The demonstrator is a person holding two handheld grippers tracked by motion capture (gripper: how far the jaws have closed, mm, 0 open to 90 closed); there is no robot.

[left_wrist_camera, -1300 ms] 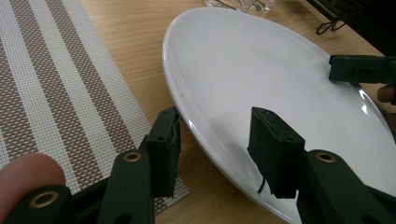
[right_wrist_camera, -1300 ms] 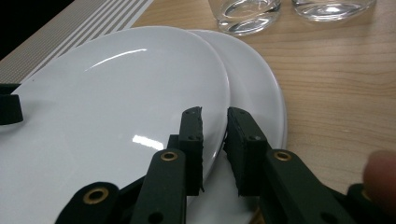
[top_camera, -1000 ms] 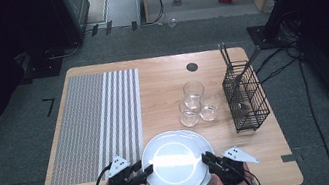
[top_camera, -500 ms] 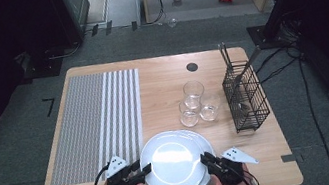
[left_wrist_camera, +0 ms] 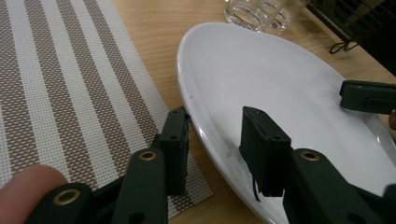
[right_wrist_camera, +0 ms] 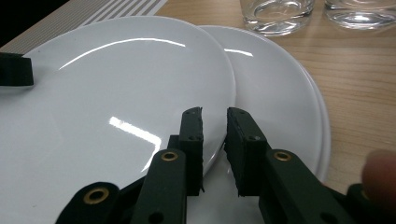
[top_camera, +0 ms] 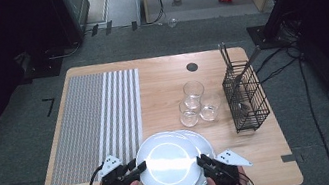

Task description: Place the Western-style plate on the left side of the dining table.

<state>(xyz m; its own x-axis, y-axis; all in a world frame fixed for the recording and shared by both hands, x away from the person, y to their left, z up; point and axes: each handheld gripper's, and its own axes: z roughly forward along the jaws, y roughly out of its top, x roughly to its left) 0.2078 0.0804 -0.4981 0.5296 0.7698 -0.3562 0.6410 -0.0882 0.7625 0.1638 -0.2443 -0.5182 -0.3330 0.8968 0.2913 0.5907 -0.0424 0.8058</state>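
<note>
The wooden surface (top_camera: 160, 80) stretches ahead of both my tongs, and the striped placemat (top_camera: 96, 119) covers its part ahead of my left tongs, with one corner reaching right under them. Far ahead of my right tongs and off to their outer side stands the black wire basket (top_camera: 246, 96).

Between my two tongs lies the top plate (top_camera: 166, 162), white and glossy, resting on a second plate (top_camera: 205, 142) that peeks out on the side of my right tongs. In the left gripper view the top plate's near rim looks raised off the surface, though the angle makes that hard to judge.

Three clear glasses (top_camera: 195, 102) cluster ahead of the plates, between them and the basket.

My left tongs (left_wrist_camera: 212, 140) straddle the top plate's rim, one jaw outside over the placemat and one over the plate's face; they have just been closing, with the rim between them, and a gap remains on the outer side, so they do not yet pinch it. My right tongs (right_wrist_camera: 215, 135) stand nearly closed on the opposite rim, which runs into the narrow slot between the jaws, and I take that as a grip.
</note>
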